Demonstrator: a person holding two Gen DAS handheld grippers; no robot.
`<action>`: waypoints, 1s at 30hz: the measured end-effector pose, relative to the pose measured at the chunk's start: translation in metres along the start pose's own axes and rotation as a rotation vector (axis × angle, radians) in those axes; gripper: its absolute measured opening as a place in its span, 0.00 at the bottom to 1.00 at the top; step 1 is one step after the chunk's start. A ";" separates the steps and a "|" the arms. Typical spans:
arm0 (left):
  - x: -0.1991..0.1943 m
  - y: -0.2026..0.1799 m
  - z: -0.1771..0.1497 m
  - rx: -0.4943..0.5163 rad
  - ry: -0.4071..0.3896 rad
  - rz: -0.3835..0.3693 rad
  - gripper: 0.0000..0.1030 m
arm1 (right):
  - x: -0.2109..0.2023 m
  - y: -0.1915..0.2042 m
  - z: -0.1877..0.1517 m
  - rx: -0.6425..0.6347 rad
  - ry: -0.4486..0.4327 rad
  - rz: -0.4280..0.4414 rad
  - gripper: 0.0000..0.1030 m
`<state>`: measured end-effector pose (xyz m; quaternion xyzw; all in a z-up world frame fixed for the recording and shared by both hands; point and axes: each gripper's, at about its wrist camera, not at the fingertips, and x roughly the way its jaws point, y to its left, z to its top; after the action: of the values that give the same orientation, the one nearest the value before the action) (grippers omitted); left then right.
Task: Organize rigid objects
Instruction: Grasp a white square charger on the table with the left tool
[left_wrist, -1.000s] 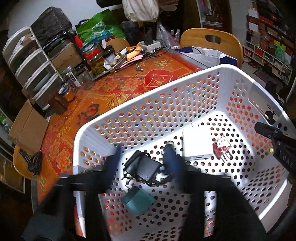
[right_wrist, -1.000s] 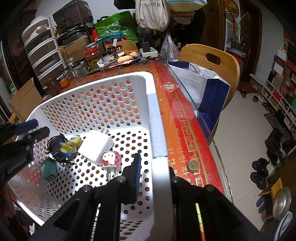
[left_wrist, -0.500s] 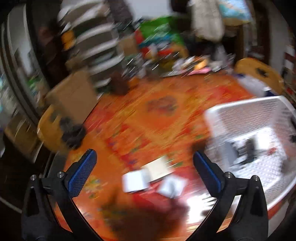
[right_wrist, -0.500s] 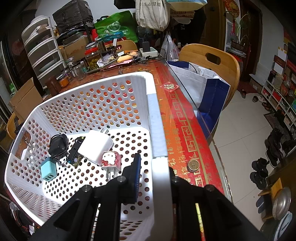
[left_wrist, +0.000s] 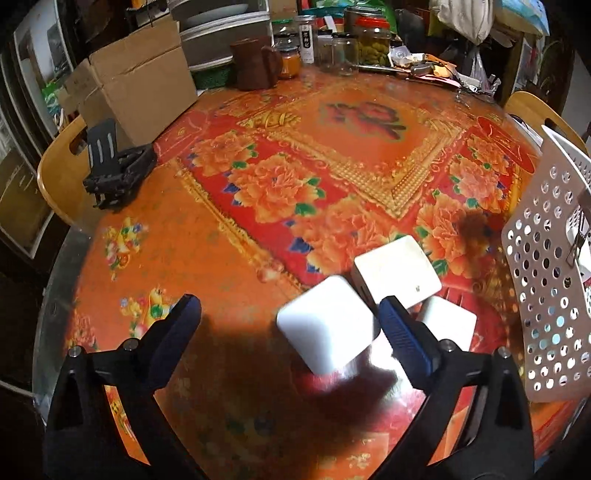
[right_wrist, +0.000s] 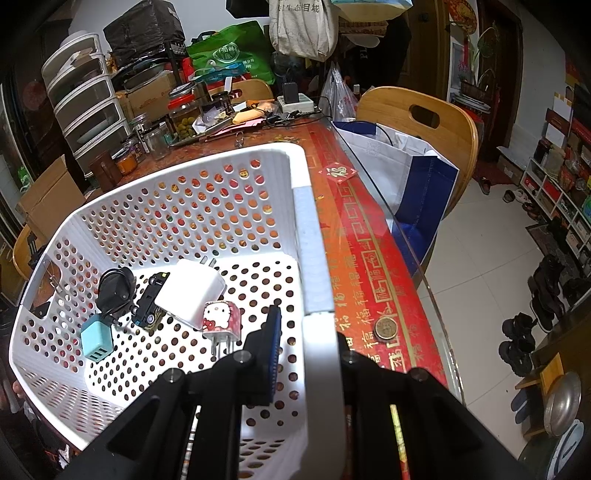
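My left gripper (left_wrist: 288, 306) hovers low over the red flowered table, its jaws wide and closing. A white block charger (left_wrist: 325, 325) lies between them close to the right finger (left_wrist: 399, 325), and no pad presses on it. Two more white chargers (left_wrist: 397, 271) (left_wrist: 448, 321) lie just beyond. My right gripper (right_wrist: 310, 339) is shut on the near wall of the white perforated basket (right_wrist: 306, 229). Inside lie a white charger (right_wrist: 192, 291), a pink cartoon-cat charger (right_wrist: 221, 319), a teal charger (right_wrist: 96, 338), a black adapter (right_wrist: 114, 288) and a small black piece (right_wrist: 149, 302).
The basket's side (left_wrist: 546, 295) stands to the right of the white chargers. A cardboard box (left_wrist: 144, 85), a black folding stand (left_wrist: 118, 166), a brown jug (left_wrist: 255, 62) and jars (left_wrist: 369, 40) line the table's far side. A coin (right_wrist: 386, 328) lies near the glass edge, beside a chair (right_wrist: 424, 122).
My left gripper has come out of the basket and swung left and down over the table, jaws wider. The small black piece it carried now lies in the basket. The right gripper has stayed put.
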<state>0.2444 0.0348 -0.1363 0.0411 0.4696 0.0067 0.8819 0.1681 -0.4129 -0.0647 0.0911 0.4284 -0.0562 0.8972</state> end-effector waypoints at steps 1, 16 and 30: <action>0.001 0.000 0.000 0.001 -0.004 -0.002 0.93 | 0.000 0.000 0.000 0.000 0.000 0.000 0.15; 0.004 -0.003 -0.023 -0.024 0.017 -0.053 0.86 | 0.000 0.000 0.000 0.000 0.000 0.001 0.15; -0.027 -0.008 -0.020 -0.033 -0.106 0.038 0.41 | 0.000 -0.001 0.000 -0.001 -0.001 0.001 0.15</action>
<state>0.2128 0.0270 -0.1261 0.0357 0.4213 0.0288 0.9057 0.1674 -0.4143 -0.0651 0.0906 0.4280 -0.0555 0.8975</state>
